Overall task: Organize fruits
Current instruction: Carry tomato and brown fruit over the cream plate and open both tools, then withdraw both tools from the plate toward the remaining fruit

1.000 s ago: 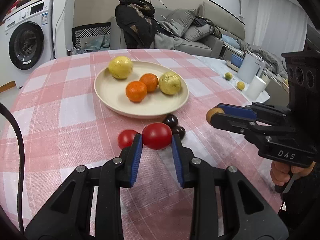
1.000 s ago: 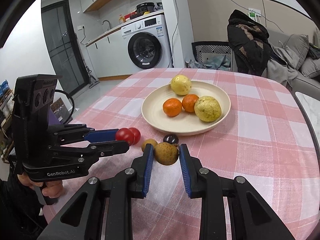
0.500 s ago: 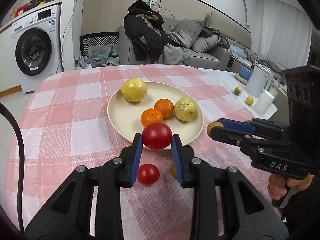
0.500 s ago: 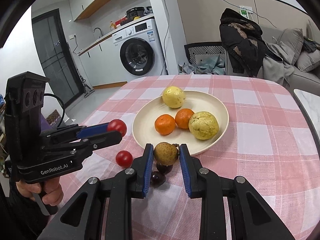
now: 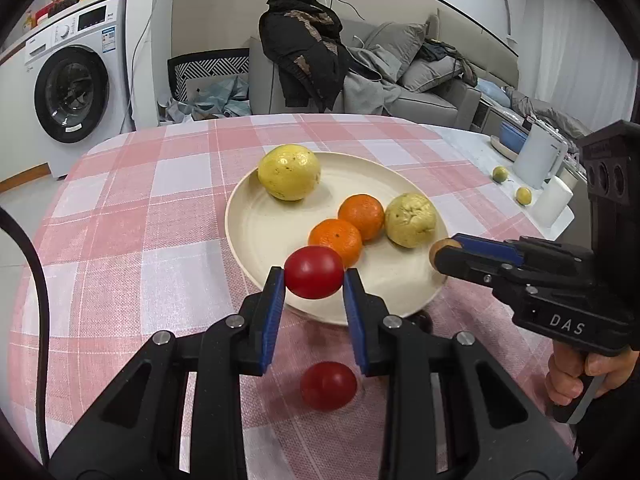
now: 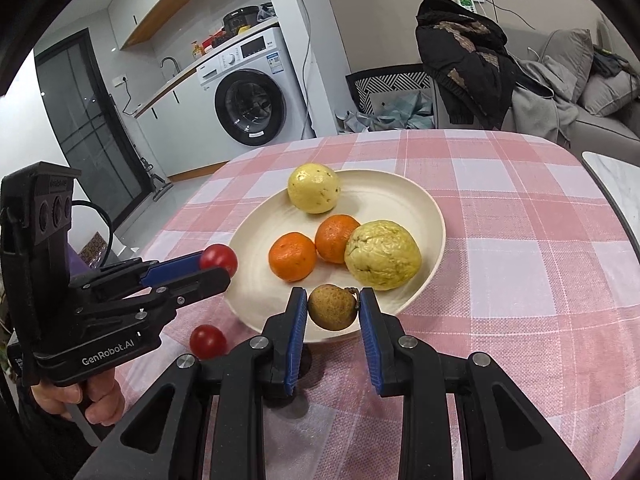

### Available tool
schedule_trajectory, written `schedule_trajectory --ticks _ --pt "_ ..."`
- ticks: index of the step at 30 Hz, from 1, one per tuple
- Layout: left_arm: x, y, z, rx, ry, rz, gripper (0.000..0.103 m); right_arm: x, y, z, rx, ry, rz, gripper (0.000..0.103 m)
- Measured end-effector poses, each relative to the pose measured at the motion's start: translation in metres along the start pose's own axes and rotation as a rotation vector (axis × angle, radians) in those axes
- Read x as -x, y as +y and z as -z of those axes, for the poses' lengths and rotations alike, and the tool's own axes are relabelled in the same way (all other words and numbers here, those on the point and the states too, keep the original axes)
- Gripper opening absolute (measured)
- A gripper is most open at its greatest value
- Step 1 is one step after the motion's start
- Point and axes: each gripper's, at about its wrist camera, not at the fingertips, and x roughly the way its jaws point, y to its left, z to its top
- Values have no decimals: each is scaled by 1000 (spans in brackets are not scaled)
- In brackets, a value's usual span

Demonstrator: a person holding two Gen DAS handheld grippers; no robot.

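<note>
A cream plate on the pink checked tablecloth holds a yellow fruit, two oranges and a pale bumpy fruit. My left gripper is shut on a red tomato, held above the plate's near rim. My right gripper is shut on a small brown fruit, also over the plate's near rim. A second red tomato lies on the cloth below the left gripper; it also shows in the right wrist view.
A dark fruit lies on the cloth, mostly hidden under the right gripper's fingers. A white kettle and two small yellow fruits sit on a side surface to the right. A washing machine and a sofa stand behind the table.
Both grippers have lifted their fruits off the cloth and moved forward over the plate's near rim. The second tomato and the dark fruits stayed on the cloth.
</note>
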Motion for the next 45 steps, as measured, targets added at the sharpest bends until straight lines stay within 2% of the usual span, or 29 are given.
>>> schedule_trajectory --ticks 13,21,23,25,26,28,31,32,34,36,39,41,42,43,45 --pt "-22 11 -8 25 23 -35 27 -10 -10 -4 -18 30 29 28" --pt "-21 14 -8 33 24 -41 27 -11 -6 -5 -18 34 56 28" --pt "-15 13 -9 31 18 -39 29 -7 -7 -5 -17 24 62 28" --pt "-9 12 -10 26 0 -47 36 -2 -8 -4 -16 13 62 31" --pt "-4 11 -10 22 -11 -49 39 2 -8 -3 -14 6 67 34" --pt "6 8 -8 15 -28 -54 52 10 -9 -2 -17 -9 77 39" --pt "23 3 -2 -8 -49 -48 68 22 -10 2 -25 -26 78 52" --pt "28 2 1 -14 -53 -51 70 24 -9 4 -20 -21 74 57" --pt "38 -1 7 -22 -63 -51 78 29 -6 8 0 -15 78 69" --pt "48 -2 13 -22 -66 -49 83 34 -1 12 21 -15 82 92" --pt "60 -4 22 -27 -69 -43 83 39 7 17 48 -17 55 98" --pt "67 -4 27 -23 -71 -51 90 41 12 20 65 -17 46 103" --pt "69 -3 30 -20 -69 -56 99 42 14 22 70 -21 43 103" --pt "72 -3 32 -16 -71 -61 102 43 15 23 75 -23 41 103" --pt "79 -2 37 -12 -86 -56 102 44 18 25 80 -21 44 103"
